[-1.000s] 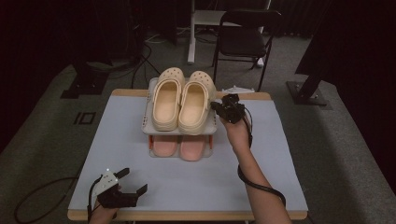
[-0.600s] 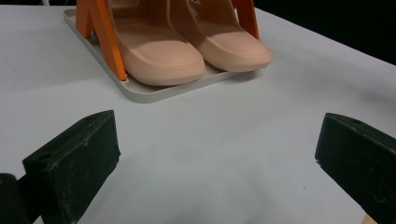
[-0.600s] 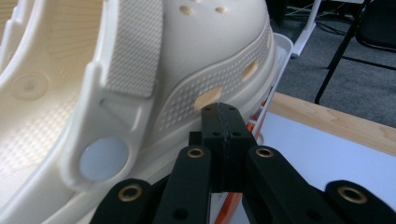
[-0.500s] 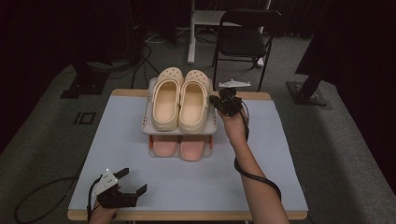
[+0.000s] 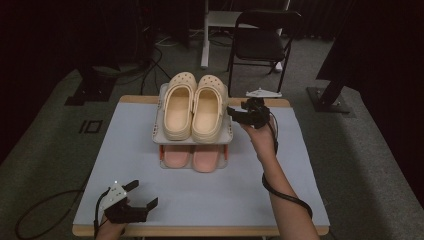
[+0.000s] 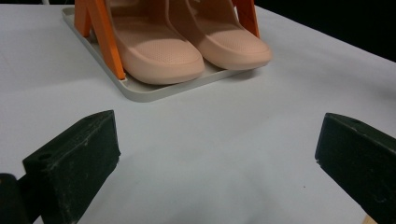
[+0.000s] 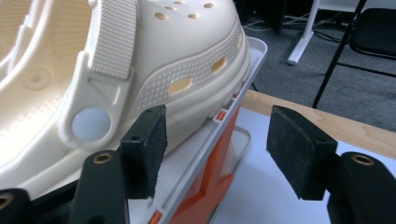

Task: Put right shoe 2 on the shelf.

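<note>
A two-tier shoe rack (image 5: pixel 226 136) stands on the far middle of the pale table (image 5: pixel 125 165), with a pair of cream clogs (image 5: pixel 192 111) side by side on its top shelf and pink slippers (image 5: pixel 194 157) tucked underneath. The right gripper (image 5: pixel 235 114) hovers at the rack's right edge, just beside the right-hand clog (image 7: pixel 154 60) — its jaws have just been opening and now stand apart with nothing between them, one pad close to the clog's side, the other out over the table. Well away, at the near left corner, the left gripper (image 5: pixel 142 196) rests low with its jaws spread wide, empty, pointing toward the slippers.
</note>
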Motion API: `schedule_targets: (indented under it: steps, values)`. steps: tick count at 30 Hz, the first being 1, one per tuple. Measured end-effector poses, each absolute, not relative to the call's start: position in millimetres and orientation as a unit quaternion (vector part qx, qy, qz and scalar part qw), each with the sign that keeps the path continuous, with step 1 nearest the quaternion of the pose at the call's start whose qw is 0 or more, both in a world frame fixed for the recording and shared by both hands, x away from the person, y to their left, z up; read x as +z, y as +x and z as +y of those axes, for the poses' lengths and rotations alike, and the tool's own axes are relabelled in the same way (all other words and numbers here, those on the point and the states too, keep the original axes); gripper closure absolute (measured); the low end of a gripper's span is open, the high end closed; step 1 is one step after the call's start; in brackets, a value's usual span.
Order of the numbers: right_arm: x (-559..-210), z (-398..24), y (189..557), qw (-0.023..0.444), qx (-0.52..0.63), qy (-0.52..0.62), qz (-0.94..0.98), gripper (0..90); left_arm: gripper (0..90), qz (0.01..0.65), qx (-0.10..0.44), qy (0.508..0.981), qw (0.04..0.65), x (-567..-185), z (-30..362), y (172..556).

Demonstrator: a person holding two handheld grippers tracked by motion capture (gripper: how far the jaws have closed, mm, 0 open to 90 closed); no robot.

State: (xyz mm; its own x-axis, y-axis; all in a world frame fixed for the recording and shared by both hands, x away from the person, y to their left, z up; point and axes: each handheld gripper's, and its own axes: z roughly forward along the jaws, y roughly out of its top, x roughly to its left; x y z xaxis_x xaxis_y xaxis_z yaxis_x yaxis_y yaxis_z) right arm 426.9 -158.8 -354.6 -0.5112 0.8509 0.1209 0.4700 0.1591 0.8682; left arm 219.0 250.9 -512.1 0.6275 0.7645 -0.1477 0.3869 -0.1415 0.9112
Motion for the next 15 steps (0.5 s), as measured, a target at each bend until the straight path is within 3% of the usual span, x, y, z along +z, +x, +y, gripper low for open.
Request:
schedule_targets:
  steps: [4, 15]
  values:
    - [-358.4, -166.1, 422.0, 0.187, 0.476, 0.441, 0.738, 23.5, 0.0, 0.392, 0.180, 0.734, 0.523, -512.4, 251.1, 219.0]
    - [-365.0, -178.4, 404.8, 0.192, 0.480, 0.424, 0.744, 20.5, 0.0, 0.393, 0.180, 0.734, 0.524, -512.6, 251.4, 218.9]
